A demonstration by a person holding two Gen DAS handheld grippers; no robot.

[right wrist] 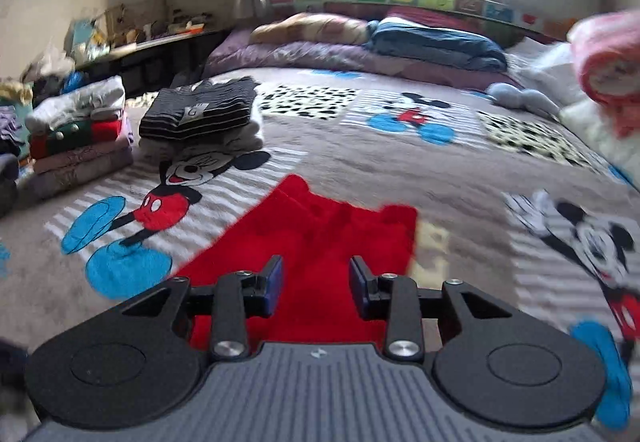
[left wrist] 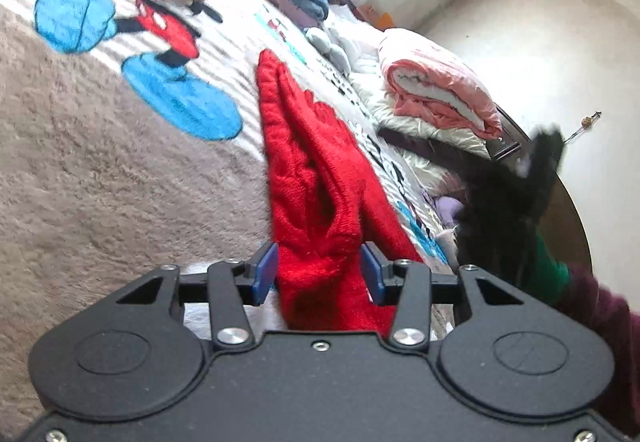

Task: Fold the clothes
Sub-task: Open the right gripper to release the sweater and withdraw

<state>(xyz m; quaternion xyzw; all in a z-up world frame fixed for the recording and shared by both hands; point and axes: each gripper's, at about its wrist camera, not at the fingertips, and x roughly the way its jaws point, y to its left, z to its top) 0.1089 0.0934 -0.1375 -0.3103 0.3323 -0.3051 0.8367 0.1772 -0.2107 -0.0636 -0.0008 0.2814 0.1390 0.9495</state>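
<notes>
A red knitted sweater lies in long folds on the cartoon-mouse blanket. My left gripper is open low over its near end; the knit fills the gap between the blue pads and spreads past the right pad. In the right wrist view the same sweater lies flat and blurred by motion, and my right gripper hovers open over its near part with nothing pinched. A dark blurred shape at the right of the left wrist view looks like the other gripper.
Two stacks of folded clothes sit at the bed's far left. Pillows and a blue quilt line the headboard. A pink rolled blanket lies at the bed's right edge. A maroon sleeve is at right.
</notes>
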